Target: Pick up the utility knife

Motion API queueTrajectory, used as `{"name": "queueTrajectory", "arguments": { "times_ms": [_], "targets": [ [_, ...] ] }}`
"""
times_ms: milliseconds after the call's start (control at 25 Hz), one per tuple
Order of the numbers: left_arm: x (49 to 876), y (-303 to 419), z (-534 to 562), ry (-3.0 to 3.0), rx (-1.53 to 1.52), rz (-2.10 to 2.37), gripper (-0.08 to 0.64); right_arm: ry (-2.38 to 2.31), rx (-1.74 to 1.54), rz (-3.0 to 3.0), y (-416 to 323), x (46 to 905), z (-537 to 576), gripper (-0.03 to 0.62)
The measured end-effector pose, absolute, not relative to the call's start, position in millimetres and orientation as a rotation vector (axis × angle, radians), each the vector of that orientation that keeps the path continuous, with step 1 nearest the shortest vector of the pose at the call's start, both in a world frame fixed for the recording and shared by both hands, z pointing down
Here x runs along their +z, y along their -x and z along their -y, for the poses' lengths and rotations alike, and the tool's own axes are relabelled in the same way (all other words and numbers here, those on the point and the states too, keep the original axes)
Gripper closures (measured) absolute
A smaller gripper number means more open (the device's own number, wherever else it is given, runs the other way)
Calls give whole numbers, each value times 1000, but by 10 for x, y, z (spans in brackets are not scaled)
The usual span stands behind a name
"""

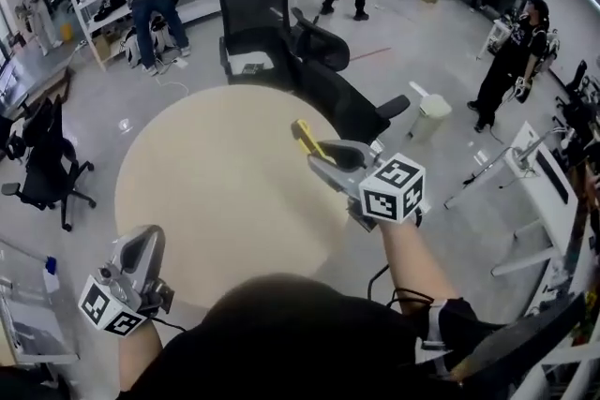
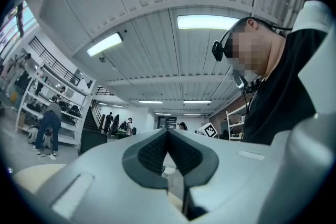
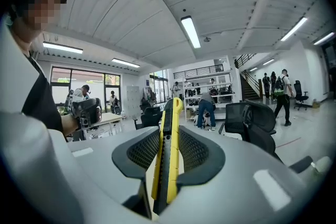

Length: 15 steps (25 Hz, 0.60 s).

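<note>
Right gripper (image 3: pixel 168 134): the two ribbed pads (image 3: pixel 144 150) are found closed narrowly on the utility knife (image 3: pixel 166 165), which is clamped by its flat sides with the yellow-and-black body set on edge between them. The nose of the knife is seen projecting well past the jaw tips. The grip is judged to be taken around mid-body so that the tool is kept balanced and cannot pivot out. No extended blade can be made out.

In the head view the knife is carried over the round table (image 1: pixel 206 192), near the rim at 2 o'clock, with its nose directed to 11 o'clock. It appears to be held clear of the top, so the pick-up is judged as done.

Left gripper (image 2: pixel 168 132): the pads are noted brought together at their tips, with nothing between them. It is held at the table edge at 8 o'clock, tilted slightly upward, and is judged to be kept idle there, out of the working side's way.

Black office chairs (image 1: pixel 258 33) are recorded beyond the table at 12 o'clock
</note>
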State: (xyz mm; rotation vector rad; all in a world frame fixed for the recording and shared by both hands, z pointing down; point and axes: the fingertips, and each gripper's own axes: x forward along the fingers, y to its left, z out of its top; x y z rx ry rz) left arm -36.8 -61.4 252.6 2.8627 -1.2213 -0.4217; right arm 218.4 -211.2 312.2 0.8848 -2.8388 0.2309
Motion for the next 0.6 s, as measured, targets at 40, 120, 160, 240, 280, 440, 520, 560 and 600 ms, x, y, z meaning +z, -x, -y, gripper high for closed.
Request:
{"name": "queueTrajectory", "arguments": {
  "times_ms": [40,120,160,240,280,440,520,560,600],
  "targets": [
    [2538,254,572,-2863,-404,1213,577,-878,234,2841,-2270,3139,2065,463],
    [2548,65,503,-2863,-363,1198,577,-876,242,2854,-2439,3157,1968,463],
    [2540,-13,484,-2863,-342,1188,577,-882,249,2863,-2518,3162,1928,463],
    [2508,-159,462,-2863,-317,1169,577,-891,265,2877,-2650,3171,1878,463],
    [2494,-229,451,-2865,-309,1160,577,-888,272,2881,-2700,3182,1861,463],
    [2436,-371,429,-2895,-270,1111,576,-887,301,2895,-2761,3230,1791,463],
    [2405,-358,420,-2915,-262,1074,577,-896,307,2902,-2720,3218,1750,463],
    [2401,-333,407,-2926,-260,1057,577,-900,304,2904,-2687,3207,1723,463],
    [2406,-290,390,-2936,-260,1041,577,-905,299,2903,-2647,3197,1693,463]
  ]
}}
